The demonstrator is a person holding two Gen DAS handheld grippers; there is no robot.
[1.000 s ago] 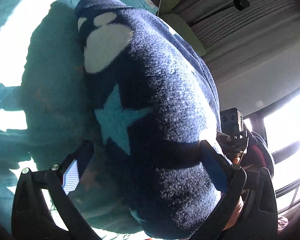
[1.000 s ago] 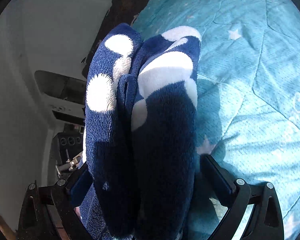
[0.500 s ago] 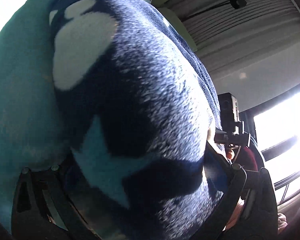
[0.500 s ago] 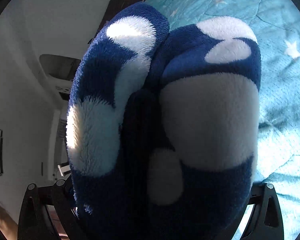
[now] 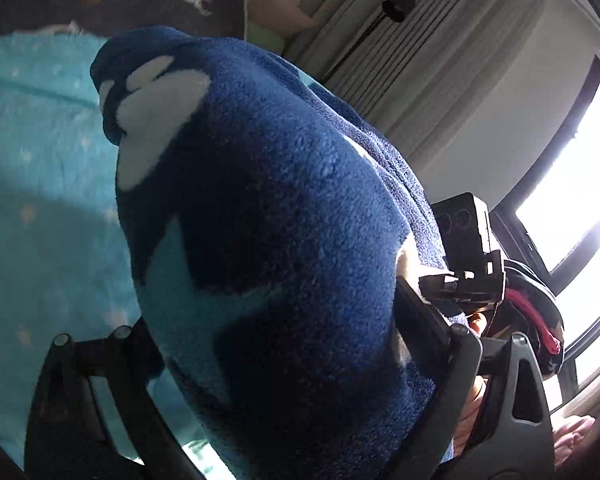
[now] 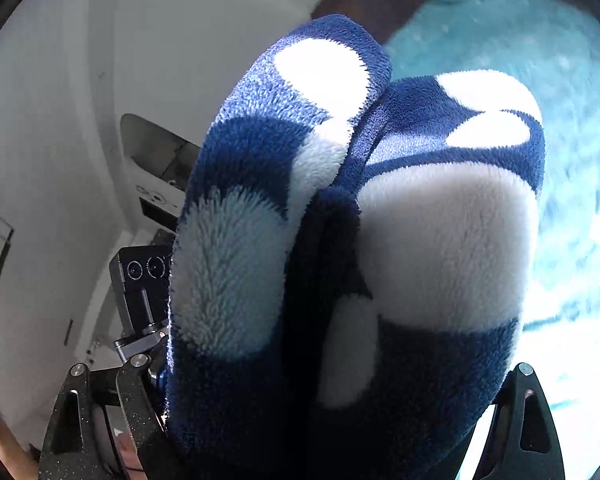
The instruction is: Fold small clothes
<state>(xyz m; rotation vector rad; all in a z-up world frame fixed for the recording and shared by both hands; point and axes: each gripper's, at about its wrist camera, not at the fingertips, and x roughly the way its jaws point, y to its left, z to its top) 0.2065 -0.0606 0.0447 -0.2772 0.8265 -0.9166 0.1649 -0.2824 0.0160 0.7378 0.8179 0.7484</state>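
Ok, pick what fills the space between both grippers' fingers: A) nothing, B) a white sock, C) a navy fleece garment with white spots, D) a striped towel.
C: the garment bulges between the right gripper fingers, and likewise fills the left gripper, whose jaws are closing too.

Beneath me spreads a teal star-print quilted bedspread; to my right, pleated grey curtains beside a sun-blazing window.
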